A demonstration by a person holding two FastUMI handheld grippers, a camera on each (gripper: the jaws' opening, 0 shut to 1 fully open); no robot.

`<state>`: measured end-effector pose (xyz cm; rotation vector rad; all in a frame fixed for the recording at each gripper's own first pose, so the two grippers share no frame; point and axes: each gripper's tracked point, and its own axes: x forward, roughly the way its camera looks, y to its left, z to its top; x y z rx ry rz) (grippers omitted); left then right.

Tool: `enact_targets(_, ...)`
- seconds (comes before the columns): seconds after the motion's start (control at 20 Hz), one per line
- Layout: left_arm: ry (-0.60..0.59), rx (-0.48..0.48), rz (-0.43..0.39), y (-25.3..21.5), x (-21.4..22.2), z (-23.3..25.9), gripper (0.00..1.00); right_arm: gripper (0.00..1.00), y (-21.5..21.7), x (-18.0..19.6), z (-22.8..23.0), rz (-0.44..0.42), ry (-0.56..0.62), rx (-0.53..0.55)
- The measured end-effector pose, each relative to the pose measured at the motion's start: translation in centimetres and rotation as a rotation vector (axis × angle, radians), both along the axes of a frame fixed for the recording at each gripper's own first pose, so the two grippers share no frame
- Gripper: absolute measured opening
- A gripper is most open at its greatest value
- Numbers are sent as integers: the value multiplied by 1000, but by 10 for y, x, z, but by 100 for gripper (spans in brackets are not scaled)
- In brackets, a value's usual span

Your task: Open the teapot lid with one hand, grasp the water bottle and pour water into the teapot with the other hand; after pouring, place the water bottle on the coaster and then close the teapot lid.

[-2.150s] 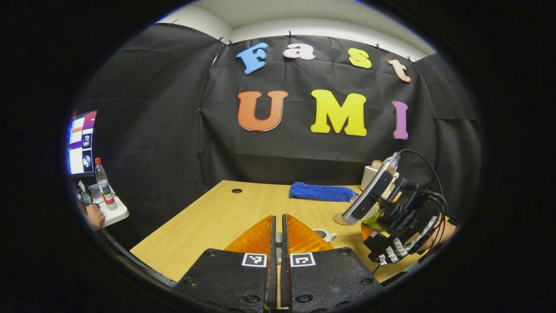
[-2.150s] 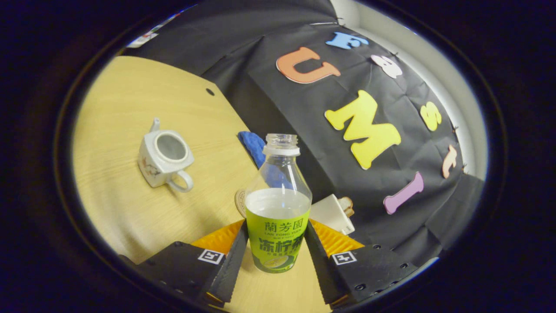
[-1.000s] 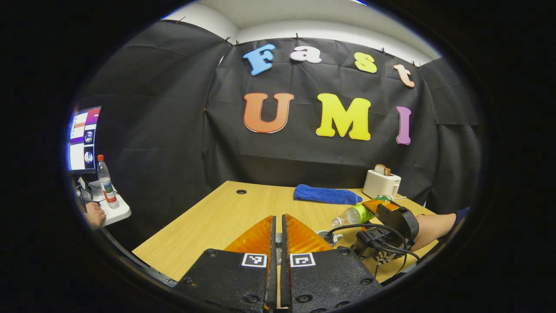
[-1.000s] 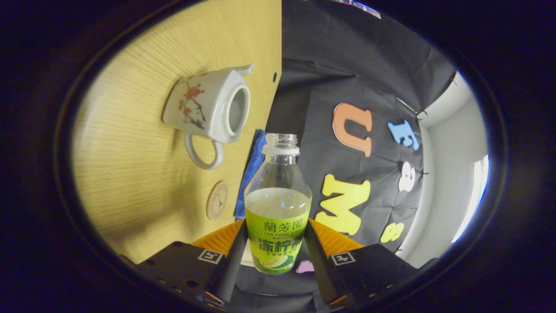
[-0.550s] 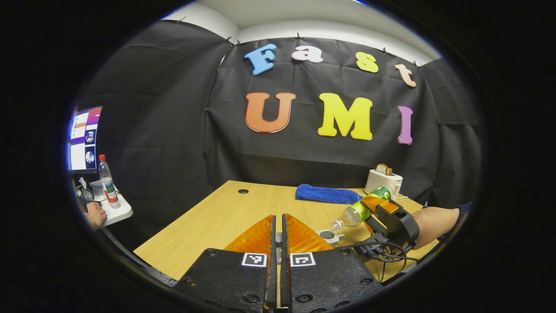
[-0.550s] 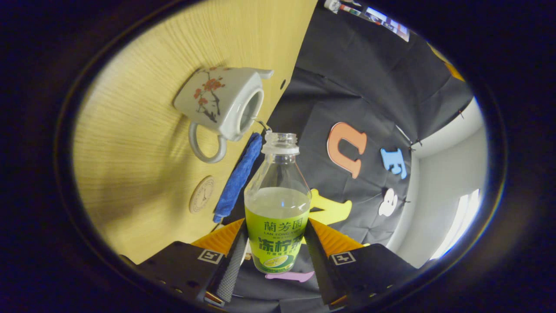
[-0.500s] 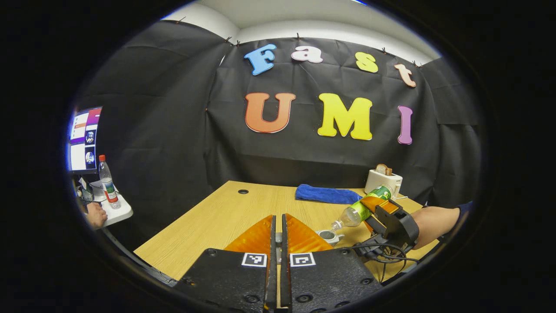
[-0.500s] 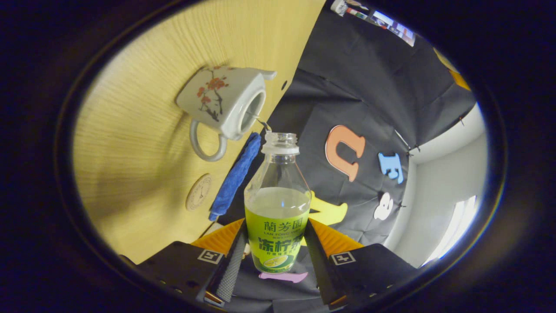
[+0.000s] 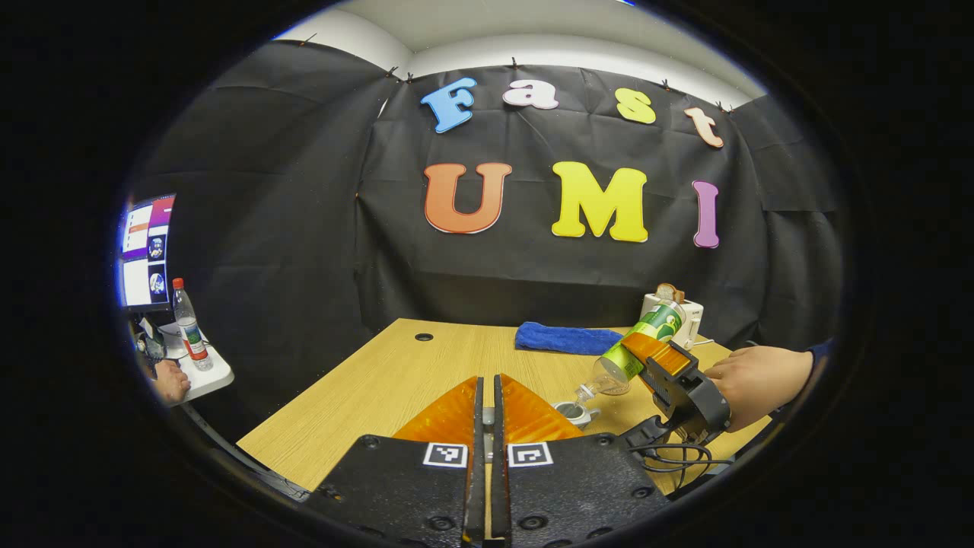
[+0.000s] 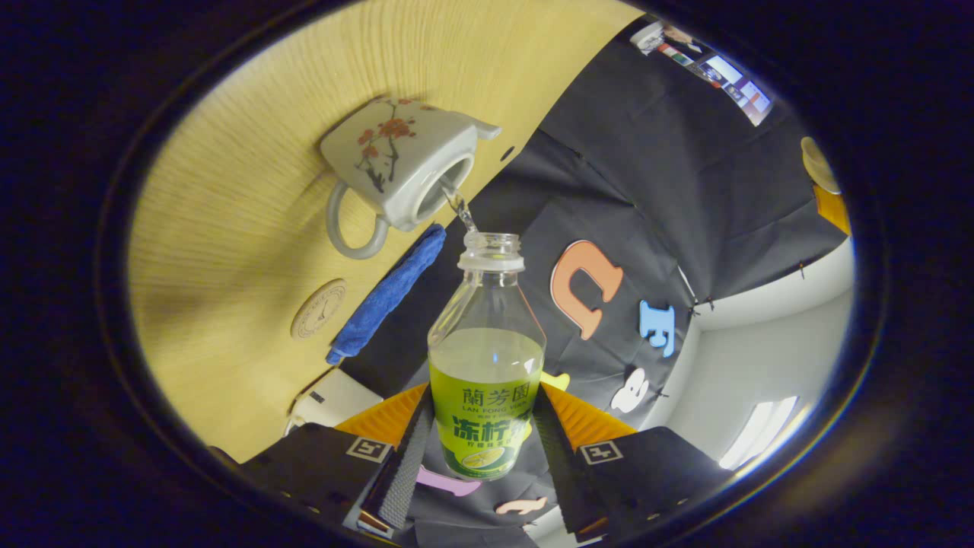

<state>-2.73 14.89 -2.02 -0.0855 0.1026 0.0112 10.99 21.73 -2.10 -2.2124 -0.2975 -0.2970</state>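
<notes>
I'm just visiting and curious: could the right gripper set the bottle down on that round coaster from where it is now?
Probably yes. The right gripper holds the water bottle tipped over the teapot. The coaster lies bare on the table beside the blue cloth, with nothing on it.

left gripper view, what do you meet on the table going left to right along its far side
Cable hole → blue cloth → water bottle, tilted in the right gripper → toaster, partly behind the bottle.
</notes>
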Motion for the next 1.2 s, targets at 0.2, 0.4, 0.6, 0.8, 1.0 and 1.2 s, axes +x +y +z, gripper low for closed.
enact_targets(0.2,1,-3,-1,1,0,-1,5,75,8,-5,10,14,-45,-61)
enact_targets(0.4,3,-8,1,0,1,-2,5,75,8,-4,14,22,-57,-96)
enact_targets(0.6,11,-8,5,3,2,-5,5,77,9,-3,22,34,-76,-123)
enact_targets(0.8,10,-5,2,1,2,-4,5,72,17,-6,26,51,-94,-155)
enact_targets(1.0,8,-3,-2,0,3,-3,5,74,19,-9,28,48,-108,-178)
enact_targets(1.2,25,3,7,2,5,-9,5,74,20,-12,24,52,-114,-192)
